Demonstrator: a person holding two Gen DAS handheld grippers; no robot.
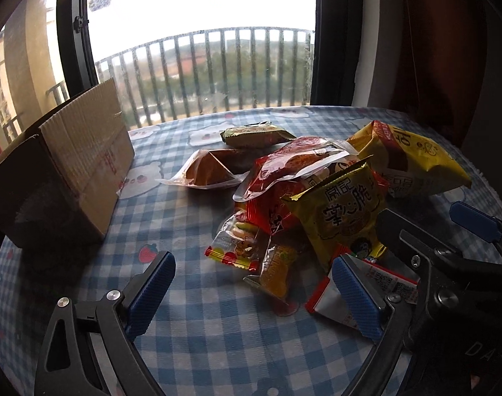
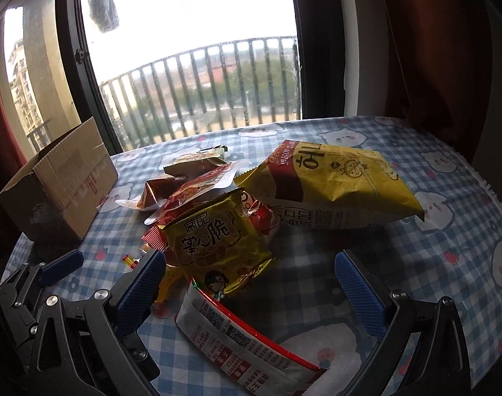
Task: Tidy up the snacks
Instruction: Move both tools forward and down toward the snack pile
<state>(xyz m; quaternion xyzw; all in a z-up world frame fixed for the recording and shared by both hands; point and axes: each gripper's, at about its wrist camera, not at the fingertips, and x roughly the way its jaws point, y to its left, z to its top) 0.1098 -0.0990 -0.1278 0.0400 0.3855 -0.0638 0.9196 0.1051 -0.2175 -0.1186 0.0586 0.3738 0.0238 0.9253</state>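
Nothing looks sorted yet. All the snacks lie in one messy pile on the table (image 2: 416, 151), and the cardboard box (image 1: 82, 165) stands to the left of the pile with no snack seen going in. Its inside is hidden, so I cannot tell if anything is in it. I think nearly all the work is left.

In the pile, the gold crispy bag (image 2: 214, 247) leans up in front, with its top edge pointing away toward the window. The big yellow bag (image 2: 337, 181) lies behind it and to the right, long side running left to right. The red and white packet (image 2: 244, 340) lies flat in front of the pile, long side slanting down to the right.

The left gripper (image 1: 254, 297) has its jaws wide apart and holds nothing. The right gripper (image 2: 254, 292) also has its jaws spread wide, with the red and white packet lying between them, not squeezed.
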